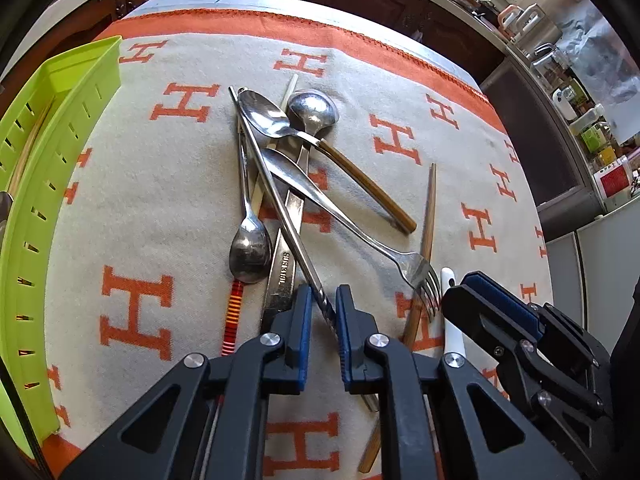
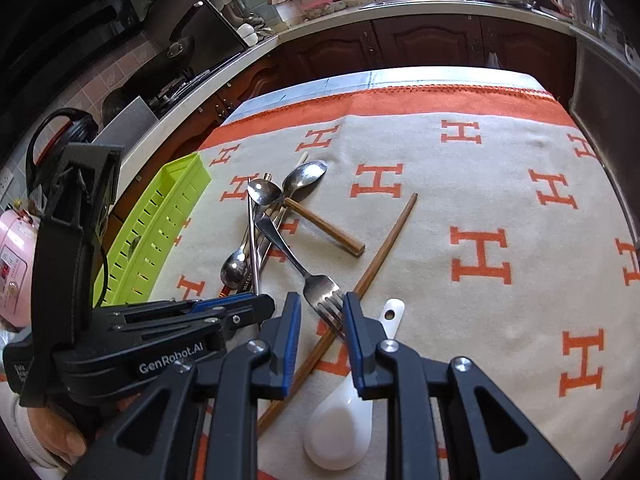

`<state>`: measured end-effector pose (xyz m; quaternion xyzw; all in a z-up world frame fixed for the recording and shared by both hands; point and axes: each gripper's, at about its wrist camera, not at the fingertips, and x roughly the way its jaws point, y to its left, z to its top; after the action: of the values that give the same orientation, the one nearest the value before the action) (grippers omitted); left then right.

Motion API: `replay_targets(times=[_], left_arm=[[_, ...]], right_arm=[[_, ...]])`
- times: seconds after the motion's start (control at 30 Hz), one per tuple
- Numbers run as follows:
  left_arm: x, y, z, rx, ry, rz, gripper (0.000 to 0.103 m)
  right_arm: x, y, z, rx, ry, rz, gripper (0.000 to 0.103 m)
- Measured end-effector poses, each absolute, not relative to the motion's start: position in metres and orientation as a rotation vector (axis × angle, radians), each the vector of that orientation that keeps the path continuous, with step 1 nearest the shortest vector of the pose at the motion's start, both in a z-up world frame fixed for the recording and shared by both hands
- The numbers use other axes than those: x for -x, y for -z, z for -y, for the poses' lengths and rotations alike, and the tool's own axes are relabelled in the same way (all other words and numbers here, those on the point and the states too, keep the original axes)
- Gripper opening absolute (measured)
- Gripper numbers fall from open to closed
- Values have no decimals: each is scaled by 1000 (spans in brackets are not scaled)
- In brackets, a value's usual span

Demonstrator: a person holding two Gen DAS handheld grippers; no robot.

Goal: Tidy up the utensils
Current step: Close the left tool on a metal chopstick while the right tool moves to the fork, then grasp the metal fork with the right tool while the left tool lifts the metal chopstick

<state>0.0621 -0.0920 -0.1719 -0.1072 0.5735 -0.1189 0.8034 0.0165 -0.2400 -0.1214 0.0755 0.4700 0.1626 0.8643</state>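
Spoons: I count four metal (image 1: 266, 114), one white (image 2: 340, 428).
Fork: one (image 2: 320, 284), shiny.
Left tool (image 1: 323, 312): holding a metal stick (image 1: 272, 200).
Right tool (image 2: 322, 320): narrow, around fork tines.

Left gripper (image 1: 323, 312): matte black plastic linkage arms with triangular cut-outs, round silver pivot screws, blue ribbed pads on the inner finger faces. Right gripper (image 2: 321, 312): same black build, blue pads, silver screws. White "GenRobot.AI" lettering on the left unit's side; black cable looped behind it. Pale sleeve cuff (image 2: 24, 428) at the hand
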Motion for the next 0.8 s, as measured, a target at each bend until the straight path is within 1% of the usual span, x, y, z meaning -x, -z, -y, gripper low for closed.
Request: replay_targets(times=[0.3, 0.63, 0.67, 0.73, 0.77, 0.8], left_arm=[[-55, 169, 68, 229, 253, -1225, 5], [-58, 173, 67, 238, 237, -1241, 7], [-59, 173, 67, 240, 237, -1240, 6], [-59, 173, 68, 227, 244, -1230, 6], [-58, 173, 68, 224, 248, -1227, 5], [-58, 172, 67, 224, 250, -1226, 5]], right_arm=[[-12, 120, 211, 99, -376, -925, 35], [-11, 140, 175, 395, -341, -890, 35], [-11, 142, 173, 413, -336, -892, 35], [-11, 144, 173, 437, -315, -873, 24], [-12, 144, 173, 428, -318, -876, 23], [-13, 143, 176, 407, -321, -878, 20]])
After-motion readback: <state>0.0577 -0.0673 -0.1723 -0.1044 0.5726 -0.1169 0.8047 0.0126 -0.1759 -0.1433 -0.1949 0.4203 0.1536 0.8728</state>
